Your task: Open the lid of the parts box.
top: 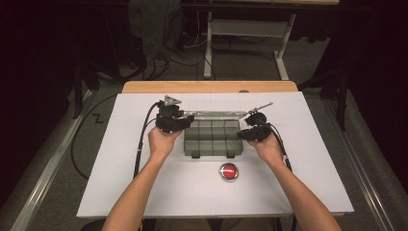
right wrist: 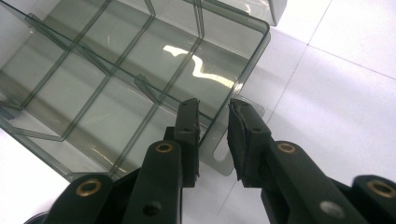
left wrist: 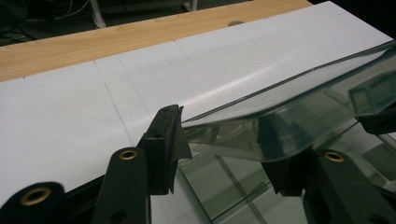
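White mat (top: 144, 183) covers my table, dark room behind, wooden strip (top: 207, 86) along the top edge of the mat. Clear divided box (top: 211, 139) sits mid-frame in the high view, compartments look empty, lid (top: 216, 114) tipped up behind it on the far side. Red button (top: 229, 172) lies just below the box, apart from it.

My left gripper (top: 185, 120) is at the box's upper left corner. In the left gripper view (left wrist: 219, 140) my jaws straddle the lid's corner, one on each side of the curved rim (left wrist: 280, 88); I cannot tell whether they pinch it or just bracket it.

My right gripper (top: 246, 132) is at the box's right side. In the right gripper view (right wrist: 212, 135) my jaws stand apart, one inside the side wall (right wrist: 254, 56), the other outside over the small hang tab (right wrist: 224, 158). Not clamped, a gap shows.

Risks, as I judge them: if the left jaws aren't squeezing, the slick lid rim could slip out and the lid drop shut or flop back. Nothing pins the box, so a lid push could slide or tip it on the smooth mat. Squeezing the right gripper skewed could flex the thin wall or catch the tab instead.
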Demonstrator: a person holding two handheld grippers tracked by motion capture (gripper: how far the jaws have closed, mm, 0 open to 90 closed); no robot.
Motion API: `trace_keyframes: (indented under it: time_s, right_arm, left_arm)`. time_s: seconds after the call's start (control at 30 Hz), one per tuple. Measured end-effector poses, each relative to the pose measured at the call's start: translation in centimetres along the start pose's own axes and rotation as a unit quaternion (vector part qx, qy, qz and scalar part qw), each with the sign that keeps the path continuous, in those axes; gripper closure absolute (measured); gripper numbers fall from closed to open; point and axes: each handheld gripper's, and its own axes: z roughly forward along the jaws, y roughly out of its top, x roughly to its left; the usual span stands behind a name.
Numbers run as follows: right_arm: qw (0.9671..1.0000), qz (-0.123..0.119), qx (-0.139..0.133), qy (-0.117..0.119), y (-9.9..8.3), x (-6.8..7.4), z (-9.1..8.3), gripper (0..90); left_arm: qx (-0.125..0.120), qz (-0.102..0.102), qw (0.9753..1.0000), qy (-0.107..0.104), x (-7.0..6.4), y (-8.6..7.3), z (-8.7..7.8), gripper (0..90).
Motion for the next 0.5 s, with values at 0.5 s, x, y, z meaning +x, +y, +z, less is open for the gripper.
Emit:
trace_keyframes:
  time_s: [0.5]
  right_arm:
    - [1.0, -0.006, 0.0, -0.002, 0.0, 0.1, 0.0, 76.3]
  left_arm:
    - [0.001, -0.023, 0.9997, 0.012, 1.2, 0.5, 1.6, 59.1]
